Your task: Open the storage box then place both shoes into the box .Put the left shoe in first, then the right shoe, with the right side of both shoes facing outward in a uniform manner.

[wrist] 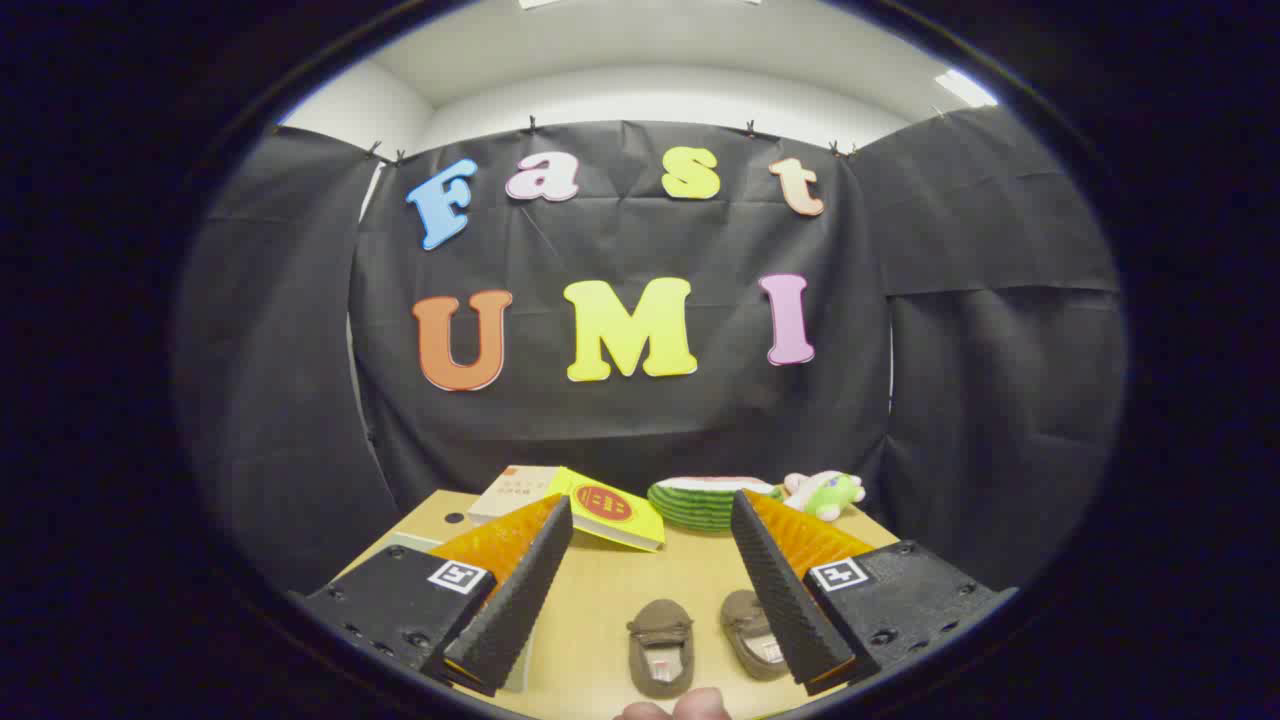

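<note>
The gripper (650, 510) is held above a wooden table (600, 590) with its fingers spread wide and nothing between them. Two brown shoes lie side by side on the table below the gap. One shoe (661, 647) sits between the fingers, and the other shoe (748, 632) is just beside it, partly hidden behind the right finger. Both lie with their long axes running away from the gripper, toes pointing toward the far wall and heel openings nearest the camera. Beyond the fingers, at the table's far edge, are a yellow book (612, 508) resting on a pale book (512, 490), a green striped plate (700, 502) and a plush toy (826, 492). A fingertip (680, 708) shows just below the shoes.
</note>
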